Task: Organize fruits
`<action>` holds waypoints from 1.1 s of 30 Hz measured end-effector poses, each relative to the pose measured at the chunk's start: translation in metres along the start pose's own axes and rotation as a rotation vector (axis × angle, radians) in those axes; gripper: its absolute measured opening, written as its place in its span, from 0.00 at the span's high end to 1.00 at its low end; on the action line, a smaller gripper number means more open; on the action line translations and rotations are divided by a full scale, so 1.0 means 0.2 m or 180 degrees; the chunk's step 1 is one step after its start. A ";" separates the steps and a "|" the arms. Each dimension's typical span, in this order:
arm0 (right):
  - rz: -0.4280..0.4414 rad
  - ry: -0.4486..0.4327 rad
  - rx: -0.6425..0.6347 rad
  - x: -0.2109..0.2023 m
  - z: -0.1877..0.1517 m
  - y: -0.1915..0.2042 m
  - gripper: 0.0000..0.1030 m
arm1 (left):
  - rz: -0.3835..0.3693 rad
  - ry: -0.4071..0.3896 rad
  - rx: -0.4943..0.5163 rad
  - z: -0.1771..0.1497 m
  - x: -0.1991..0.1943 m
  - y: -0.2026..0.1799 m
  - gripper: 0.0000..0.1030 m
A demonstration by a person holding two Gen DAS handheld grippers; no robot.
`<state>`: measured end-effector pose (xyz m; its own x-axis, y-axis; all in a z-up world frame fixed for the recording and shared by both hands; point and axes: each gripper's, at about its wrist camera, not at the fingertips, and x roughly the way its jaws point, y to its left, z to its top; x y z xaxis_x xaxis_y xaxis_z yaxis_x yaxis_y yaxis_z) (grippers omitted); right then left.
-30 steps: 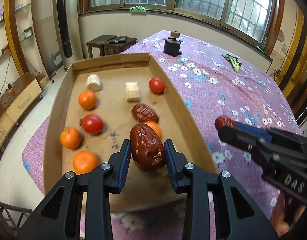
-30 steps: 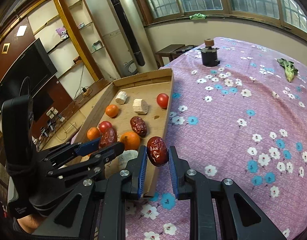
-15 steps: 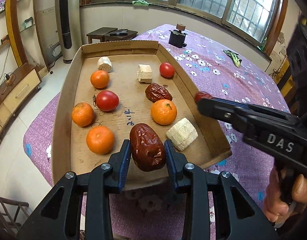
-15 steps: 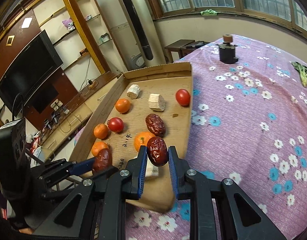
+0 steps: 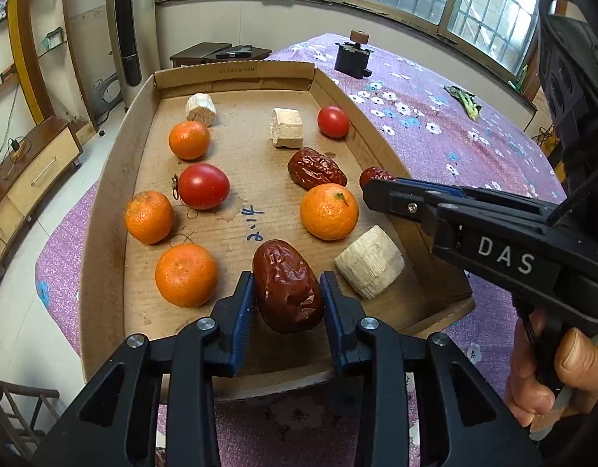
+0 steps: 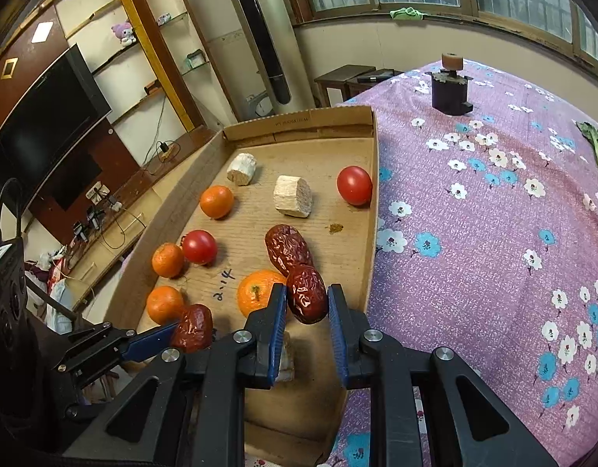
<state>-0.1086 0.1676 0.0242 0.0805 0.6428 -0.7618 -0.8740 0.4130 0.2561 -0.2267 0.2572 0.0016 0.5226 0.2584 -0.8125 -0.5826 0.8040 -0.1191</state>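
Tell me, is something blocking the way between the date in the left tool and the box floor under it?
Nothing visible does. The date in the left tool hangs over bare cardboard of the box, between an orange and a pale chunk.

The tray is matt brown corrugated cardboard, its floor ribbed and marked with pen ink. Inside it, the oranges have dimpled, slightly shiny peel, and the tomatoes are smooth and glossy. The dried dates in the tray are wrinkled with a dull sheen. The pale chunks look fibrous, dry and rough. Under the tray lies a purple tablecloth, a matt textured fabric printed with flowers. Over the tray, the left gripper is matt black plastic with ribbed blue pads and shiny metal screws.
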 end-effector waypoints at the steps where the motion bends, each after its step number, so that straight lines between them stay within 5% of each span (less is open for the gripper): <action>1: -0.0003 0.0008 0.0001 0.01 0.00 0.00 0.79 | 0.0009 0.0002 0.0002 0.00 0.00 0.00 0.69; 16: 0.0032 0.0045 0.0006 0.03 0.00 0.00 0.78 | 0.0101 0.0045 0.0029 0.02 0.01 -0.01 0.68; 20: 0.0052 0.0066 0.0017 0.03 0.00 -0.01 0.77 | 0.0146 0.0036 0.0031 0.02 0.00 0.00 0.52; 28: 0.0103 0.0045 -0.0040 -0.02 -0.02 0.02 0.60 | 0.0207 -0.0016 0.0080 -0.01 -0.05 -0.01 0.51; 33: 0.0104 -0.0001 -0.0076 -0.08 -0.02 0.01 0.58 | 0.0253 -0.0060 0.0095 -0.02 -0.09 0.00 0.47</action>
<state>-0.1144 0.1560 0.0335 0.0518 0.6558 -0.7532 -0.8873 0.3763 0.2666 -0.2383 0.2496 0.0129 0.4872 0.3320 -0.8077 -0.6041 0.7960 -0.0372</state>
